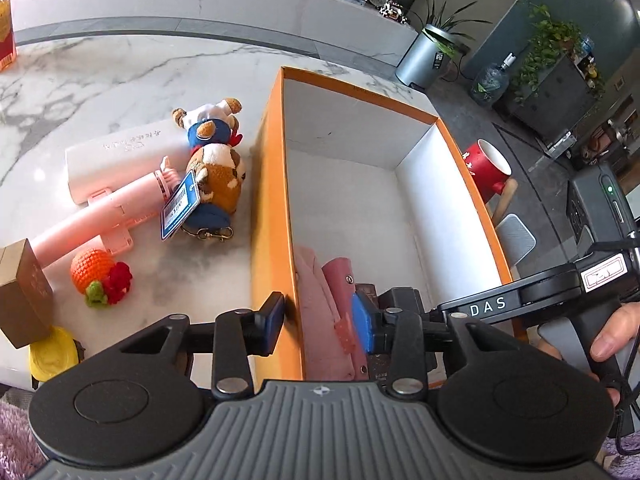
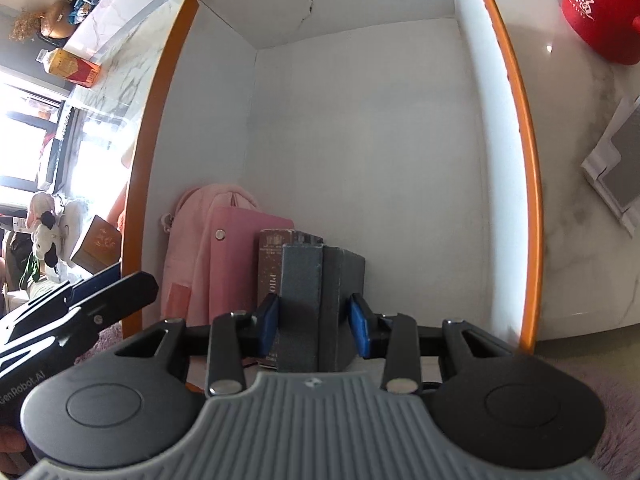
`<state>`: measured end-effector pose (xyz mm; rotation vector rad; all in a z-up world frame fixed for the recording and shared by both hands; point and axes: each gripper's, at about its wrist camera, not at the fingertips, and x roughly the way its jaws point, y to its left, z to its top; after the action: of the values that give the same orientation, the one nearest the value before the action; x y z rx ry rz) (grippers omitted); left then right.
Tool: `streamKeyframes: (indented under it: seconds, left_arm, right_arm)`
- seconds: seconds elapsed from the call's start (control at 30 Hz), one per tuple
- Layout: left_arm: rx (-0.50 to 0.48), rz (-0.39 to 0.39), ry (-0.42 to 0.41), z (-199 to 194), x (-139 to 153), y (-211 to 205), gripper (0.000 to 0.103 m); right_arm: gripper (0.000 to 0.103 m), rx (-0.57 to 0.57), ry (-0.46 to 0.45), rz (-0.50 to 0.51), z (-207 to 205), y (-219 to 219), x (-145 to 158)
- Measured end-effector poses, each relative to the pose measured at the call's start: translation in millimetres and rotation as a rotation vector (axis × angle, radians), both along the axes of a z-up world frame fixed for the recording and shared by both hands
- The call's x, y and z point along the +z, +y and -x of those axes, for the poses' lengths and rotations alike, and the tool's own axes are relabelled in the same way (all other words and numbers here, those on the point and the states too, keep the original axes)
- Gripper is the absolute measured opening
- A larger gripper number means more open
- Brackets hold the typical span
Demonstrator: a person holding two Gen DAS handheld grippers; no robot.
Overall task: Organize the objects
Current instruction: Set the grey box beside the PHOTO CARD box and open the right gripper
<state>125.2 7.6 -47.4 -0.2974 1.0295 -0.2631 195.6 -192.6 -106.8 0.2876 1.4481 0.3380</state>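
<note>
The right gripper (image 2: 314, 326) clasps an upright grey box (image 2: 304, 300) in the near left corner of the orange-rimmed box (image 2: 520, 128), beside a dark booklet (image 2: 270, 260), a pink wallet (image 2: 236, 248) and a red mug (image 2: 596, 12) far right

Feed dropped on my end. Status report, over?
Right gripper shut on grey box inside orange box. Left gripper open, straddling the near left wall. Plush toys on the counter. Nothing blocking.
</note>
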Motion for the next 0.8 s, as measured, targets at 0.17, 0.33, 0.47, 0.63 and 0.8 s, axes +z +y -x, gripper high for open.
streamKeyframes:
  seconds: [0.17,0.33,0.47,0.63,0.8]
  left_arm:
    - [0.008,0.023,-0.003,1,0,4,0.042]
    - [0.021,0.03,-0.013,1,2,9,0.042]
    - [0.024,0.039,-0.03,2,5,11,0.042]
    - [0.022,0.05,-0.055,8,15,17,0.042]
    - [0.032,0.017,-0.107,24,30,33,0.042]
  right_arm:
    - [0.046,0.01,-0.02,0.004,5,2,4]
    - [0.057,-0.004,-0.067,0.014,10,1,12]
    - [0.057,-0.014,-0.091,0.013,15,-1,18]
    - [0.056,0.014,-0.188,0.005,28,1,36]
    - [0.056,0.096,-0.359,-0.004,45,23,62]
